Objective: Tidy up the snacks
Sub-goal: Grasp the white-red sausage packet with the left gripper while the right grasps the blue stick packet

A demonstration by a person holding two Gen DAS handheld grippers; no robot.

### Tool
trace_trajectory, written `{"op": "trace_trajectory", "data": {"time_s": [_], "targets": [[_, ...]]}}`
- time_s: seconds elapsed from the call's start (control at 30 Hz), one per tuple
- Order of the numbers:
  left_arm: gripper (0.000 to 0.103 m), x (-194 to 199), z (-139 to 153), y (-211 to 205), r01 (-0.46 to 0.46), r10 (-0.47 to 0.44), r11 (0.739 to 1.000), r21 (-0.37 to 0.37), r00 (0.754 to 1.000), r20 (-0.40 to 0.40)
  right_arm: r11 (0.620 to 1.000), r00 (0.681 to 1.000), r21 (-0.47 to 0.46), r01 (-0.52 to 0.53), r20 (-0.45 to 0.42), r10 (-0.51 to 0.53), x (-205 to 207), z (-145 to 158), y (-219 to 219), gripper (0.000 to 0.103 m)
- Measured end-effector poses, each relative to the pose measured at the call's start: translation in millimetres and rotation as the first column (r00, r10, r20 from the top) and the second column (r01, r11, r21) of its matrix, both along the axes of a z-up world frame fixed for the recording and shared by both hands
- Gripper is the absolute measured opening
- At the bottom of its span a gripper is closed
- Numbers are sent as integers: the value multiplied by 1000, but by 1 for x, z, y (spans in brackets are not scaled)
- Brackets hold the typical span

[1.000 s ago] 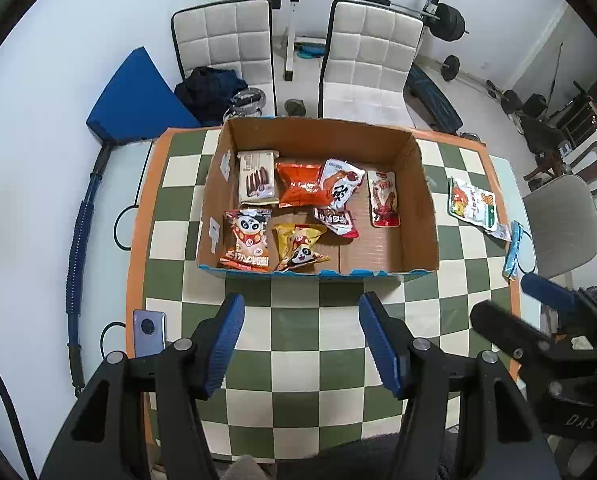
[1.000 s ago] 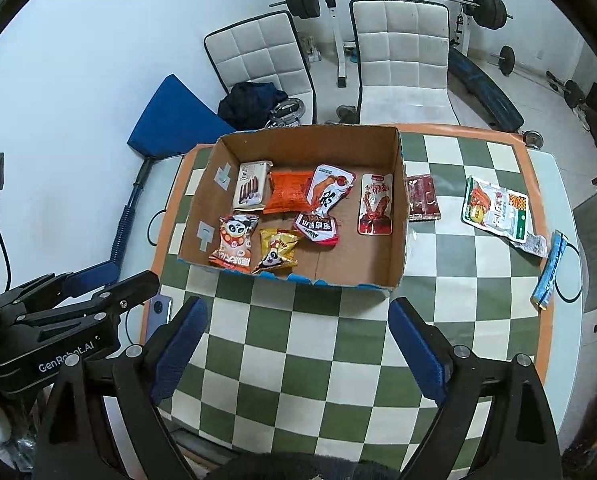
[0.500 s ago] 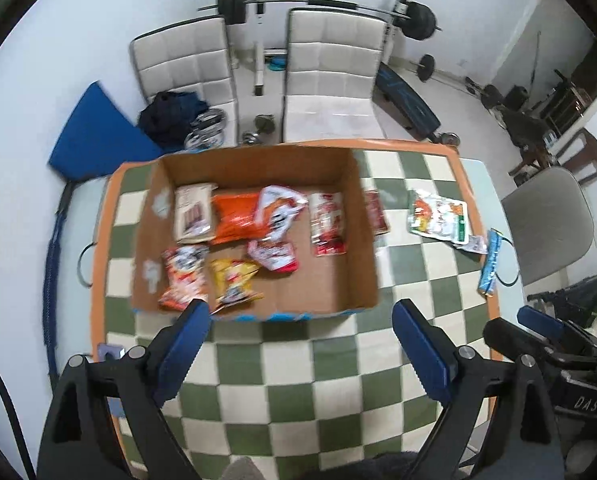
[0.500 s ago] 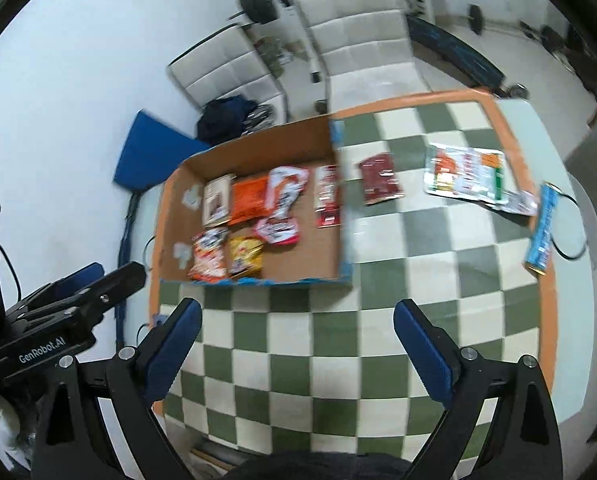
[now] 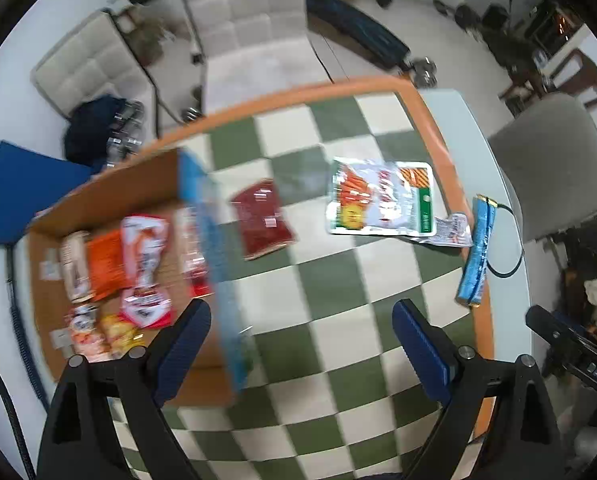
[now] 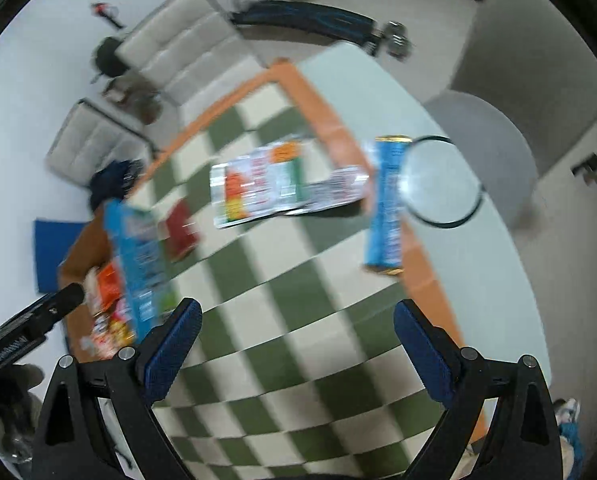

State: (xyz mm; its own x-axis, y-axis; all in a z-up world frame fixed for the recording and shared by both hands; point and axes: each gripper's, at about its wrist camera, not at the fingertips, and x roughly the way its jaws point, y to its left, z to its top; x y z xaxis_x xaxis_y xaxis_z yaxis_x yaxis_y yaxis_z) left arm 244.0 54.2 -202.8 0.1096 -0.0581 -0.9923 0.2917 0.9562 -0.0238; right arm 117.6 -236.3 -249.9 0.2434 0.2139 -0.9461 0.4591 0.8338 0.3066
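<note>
A cardboard box (image 5: pixel 98 188) with several snack packs inside stands on the left of the checkered table (image 5: pixel 330 280). A dark red pack (image 5: pixel 263 219), a large white and orange pack (image 5: pixel 380 199) and a blue bar (image 5: pixel 477 252) lie on the table outside the box. My left gripper (image 5: pixel 300 344) is open and empty above the table, right of the box. My right gripper (image 6: pixel 296 344) is open and empty, high over the table. In the blurred right wrist view I see the box (image 6: pixel 132 248), red pack (image 6: pixel 182 230), white pack (image 6: pixel 260 184) and blue bar (image 6: pixel 388 204).
A grey chair (image 5: pixel 554 168) stands at the table's right side. Two white padded chairs (image 5: pixel 250 12) and gym gear stand behind the table. A black cable loop (image 6: pixel 442 180) lies by the blue bar. The other gripper shows at the left edge (image 6: pixel 22 332).
Both grippers have swung to the right, away from the box and toward the loose packs. The left gripper has opened wider. Both views are now motion blurred.
</note>
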Motion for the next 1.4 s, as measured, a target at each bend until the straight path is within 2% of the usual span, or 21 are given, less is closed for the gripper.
{"op": "trace_trajectory", "data": {"time_s": [0.17, 0.33, 0.4, 0.47, 0.5, 0.53, 0.63, 0.8, 1.0, 1.27, 1.4], "targets": [[93, 23, -48, -55, 34, -33, 999, 6, 992, -126, 995, 995, 75, 68, -76, -62, 26, -63, -51, 99], [93, 31, -96, -88, -74, 38, 993, -91, 938, -346, 990, 987, 97, 99, -133, -86, 51, -114, -67, 97], [92, 34, -113, -101, -155, 88, 980, -127, 901, -424, 992, 984, 83, 97, -155, -84, 56, -129, -69, 91], [92, 39, -126, -112, -227, 136, 964, -139, 870, -474, 992, 982, 85, 92, -174, -76, 59, -144, -71, 74], [92, 43, -131, -119, -255, 158, 957, -138, 858, -489, 993, 981, 83, 88, -182, -71, 59, -147, -71, 69], [92, 45, -136, -126, -276, 179, 952, -130, 850, -496, 993, 979, 79, 84, -192, -68, 58, -152, -73, 61], [92, 54, -148, -144, -319, 231, 943, -95, 832, -504, 994, 978, 66, 82, -198, -68, 53, -158, -78, 49], [92, 62, -163, -175, -318, 277, 948, -9, 838, -471, 995, 981, 64, 82, -182, -70, 45, -155, -86, 44], [92, 54, -175, -190, -239, 260, 966, 102, 871, -417, 998, 984, 34, 49, -176, -42, 46, -148, -83, 42], [92, 31, -171, -154, -157, 203, 977, 146, 896, -395, 1000, 985, 22, 0, -175, 4, 51, -146, -80, 42], [92, 22, -162, -127, -188, 222, 975, 122, 886, -408, 999, 984, 38, 2, -178, 5, 60, -151, -81, 42]]}}
